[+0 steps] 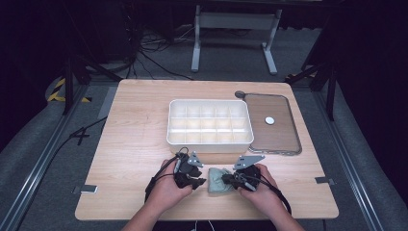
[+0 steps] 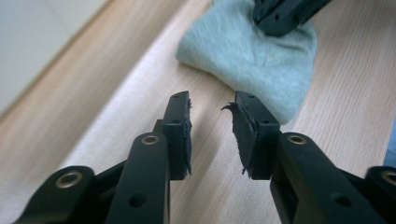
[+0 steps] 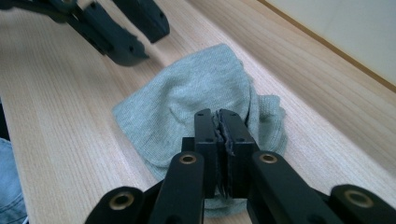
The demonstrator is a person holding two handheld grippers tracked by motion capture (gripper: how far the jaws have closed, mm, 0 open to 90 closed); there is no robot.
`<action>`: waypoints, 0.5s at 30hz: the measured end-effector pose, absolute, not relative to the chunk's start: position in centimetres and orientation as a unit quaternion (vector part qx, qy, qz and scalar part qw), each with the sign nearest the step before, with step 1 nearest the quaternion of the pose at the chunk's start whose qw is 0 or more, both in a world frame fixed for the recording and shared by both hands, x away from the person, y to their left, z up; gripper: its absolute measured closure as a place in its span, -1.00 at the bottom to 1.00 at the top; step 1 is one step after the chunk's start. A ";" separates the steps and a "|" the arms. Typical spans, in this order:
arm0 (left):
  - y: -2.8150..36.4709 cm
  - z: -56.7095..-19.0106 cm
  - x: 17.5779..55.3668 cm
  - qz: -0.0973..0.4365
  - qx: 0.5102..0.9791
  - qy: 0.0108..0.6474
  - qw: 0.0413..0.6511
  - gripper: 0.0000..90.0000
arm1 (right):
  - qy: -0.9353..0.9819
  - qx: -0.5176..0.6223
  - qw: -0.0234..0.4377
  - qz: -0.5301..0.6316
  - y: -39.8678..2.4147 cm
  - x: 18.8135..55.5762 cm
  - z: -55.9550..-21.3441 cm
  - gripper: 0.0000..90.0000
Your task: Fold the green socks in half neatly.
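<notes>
A small bundle of grey-green cloth (image 1: 219, 180) lies on the wooden table (image 1: 130, 144) near its front edge, between the two grippers. My left gripper (image 1: 199, 182) is just left of it, its jaws open with bare wood between them (image 2: 212, 105); the cloth (image 2: 252, 56) lies a little ahead of its tips. My right gripper (image 1: 229, 180) is at the cloth's right side. Its jaws (image 3: 218, 116) are shut pad to pad above the cloth (image 3: 187, 98), with no fabric seen between them. The right gripper's tip (image 2: 285, 14) rests on the far part of the cloth.
A white box with several compartments (image 1: 210, 122) stands in the middle of the table, just behind the grippers. To its right lies a clear flat lid (image 1: 284, 137) with a small white disc (image 1: 269, 120) on it. The table's front edge is close to the hands.
</notes>
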State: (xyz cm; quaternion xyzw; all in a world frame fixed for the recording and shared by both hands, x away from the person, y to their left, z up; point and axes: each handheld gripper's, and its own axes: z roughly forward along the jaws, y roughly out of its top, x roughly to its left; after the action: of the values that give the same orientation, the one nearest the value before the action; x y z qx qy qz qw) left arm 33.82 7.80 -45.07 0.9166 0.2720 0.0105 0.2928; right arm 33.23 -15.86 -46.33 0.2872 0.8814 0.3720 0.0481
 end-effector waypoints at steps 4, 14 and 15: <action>7.6 -45.5 34.0 0.010 0.920 0.269 0.285 0.55 | 0.882 0.287 0.050 0.372 -15.9 33.2 -46.3 0.91; 6.6 -45.9 34.2 -0.005 0.925 0.250 0.287 0.58 | 0.882 0.285 0.050 0.373 -15.9 33.1 -46.3 0.91; 6.4 -46.0 34.2 0.001 0.924 0.246 0.291 0.59 | 0.881 0.285 0.050 0.373 -15.9 33.1 -46.4 0.91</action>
State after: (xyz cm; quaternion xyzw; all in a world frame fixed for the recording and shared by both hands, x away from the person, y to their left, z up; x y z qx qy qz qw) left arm 34.16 6.44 -45.97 0.9245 0.2460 0.0011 0.2913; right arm 33.09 -15.92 -46.36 0.2853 0.8814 0.3731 0.0499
